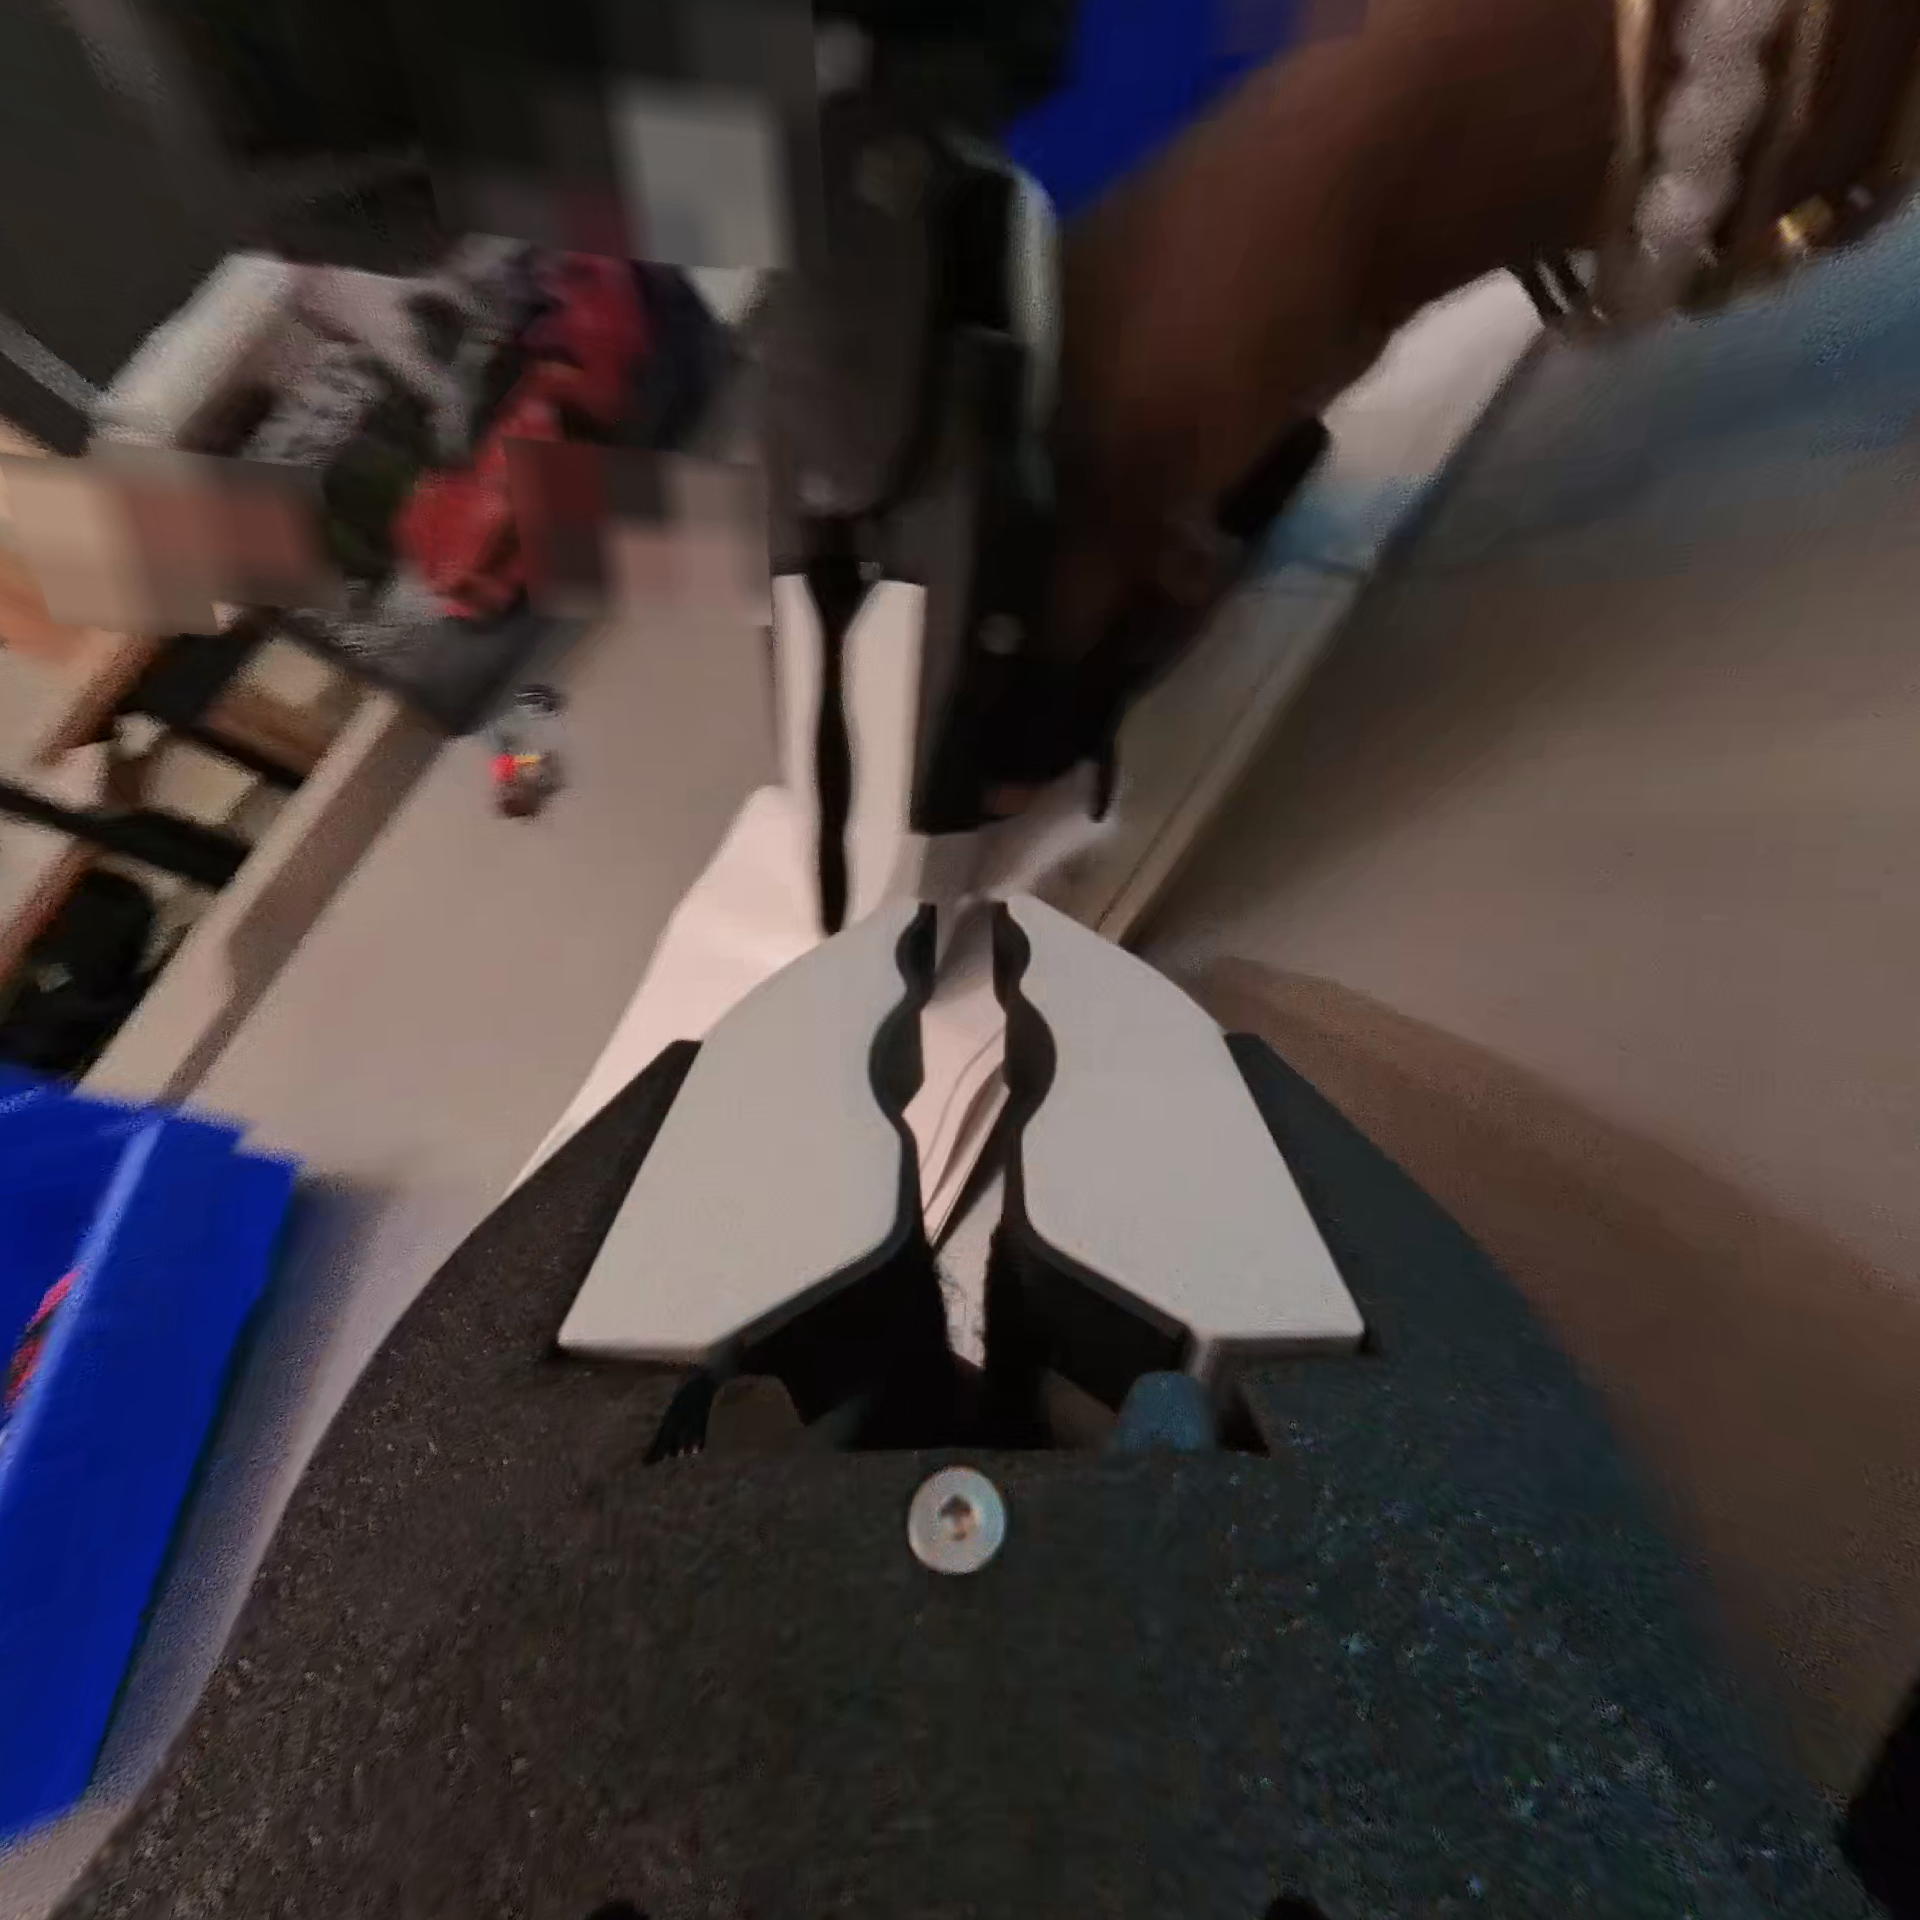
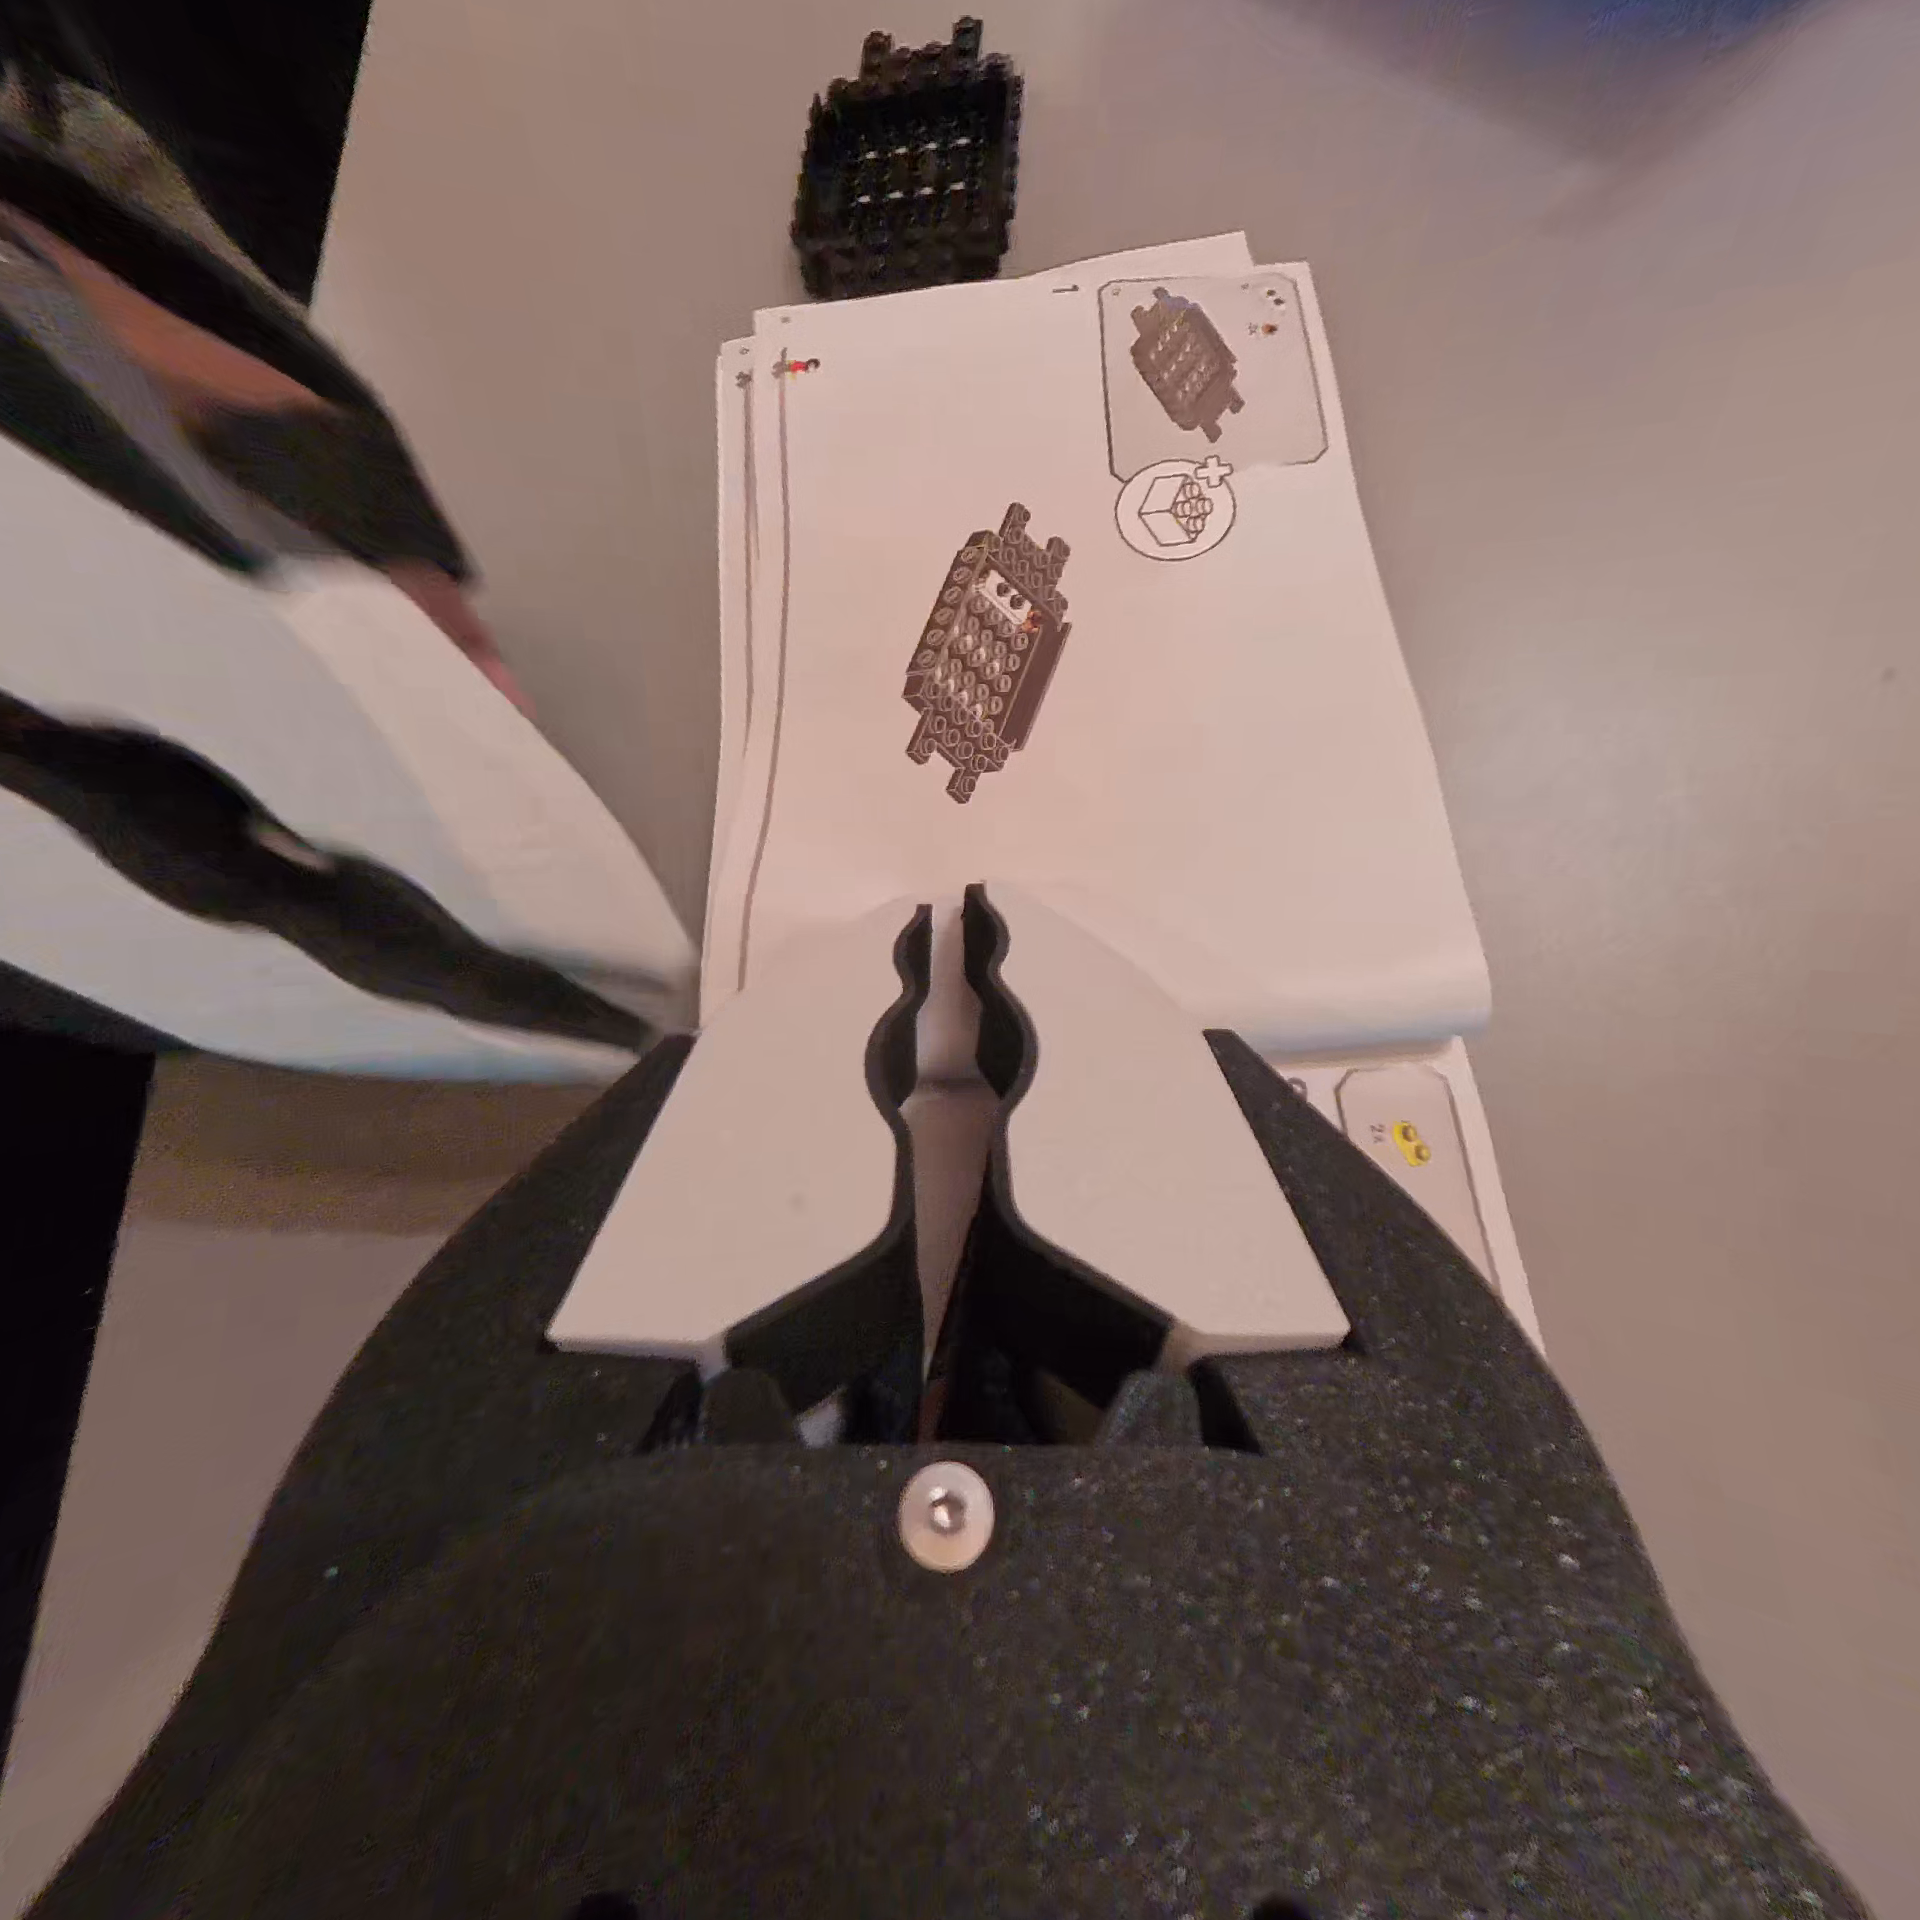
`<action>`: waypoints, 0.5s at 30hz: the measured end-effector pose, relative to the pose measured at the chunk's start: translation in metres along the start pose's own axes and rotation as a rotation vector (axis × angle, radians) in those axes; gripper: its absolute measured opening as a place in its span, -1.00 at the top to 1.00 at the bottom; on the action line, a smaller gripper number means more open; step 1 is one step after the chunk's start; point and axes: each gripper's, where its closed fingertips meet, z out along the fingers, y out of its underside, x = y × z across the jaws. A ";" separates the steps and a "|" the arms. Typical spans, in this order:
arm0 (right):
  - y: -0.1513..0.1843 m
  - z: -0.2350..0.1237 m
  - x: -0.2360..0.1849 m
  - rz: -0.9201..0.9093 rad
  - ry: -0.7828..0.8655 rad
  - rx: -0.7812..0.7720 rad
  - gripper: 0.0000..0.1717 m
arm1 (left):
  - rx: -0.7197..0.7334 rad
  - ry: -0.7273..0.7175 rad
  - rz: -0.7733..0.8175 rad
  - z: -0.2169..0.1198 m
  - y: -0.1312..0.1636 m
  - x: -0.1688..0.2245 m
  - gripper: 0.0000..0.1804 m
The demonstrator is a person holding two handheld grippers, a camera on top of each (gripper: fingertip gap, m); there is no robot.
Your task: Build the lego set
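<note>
A curled page (image 2: 1195, 779) of the instruction booklet (image 2: 1434, 1195) is pinched in the right claw (image 2: 945, 904), whose jaws are all but closed on the paper's fold. The left claw (image 1: 961, 914) is seen just beside the booklet's edge, slightly parted, with nothing gripped. Beyond, a black brick block (image 2: 904, 156) sits on the counter (image 2: 1662, 520).

Through my left camera, blurred, I see my left gripper (image 1: 961, 914) with jaws narrowly parted over white paper (image 1: 717, 935) on the grey table (image 1: 436, 935), the right gripper (image 1: 935, 623) just beyond, a blue bin (image 1: 125, 1299) at left.
</note>
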 end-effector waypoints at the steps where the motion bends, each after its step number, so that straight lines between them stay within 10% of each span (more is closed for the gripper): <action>1: 0.000 0.000 -0.001 0.012 -0.024 -0.003 0.94 | -0.011 0.054 0.028 0.011 0.001 0.006 0.91; 8: -0.009 -0.040 0.026 0.266 -0.003 0.201 0.92 | -0.091 0.206 -0.032 0.028 0.013 0.020 0.95; 15: 0.019 -0.030 0.036 0.236 0.065 0.034 0.99 | -0.088 0.172 0.056 0.027 0.005 0.013 0.85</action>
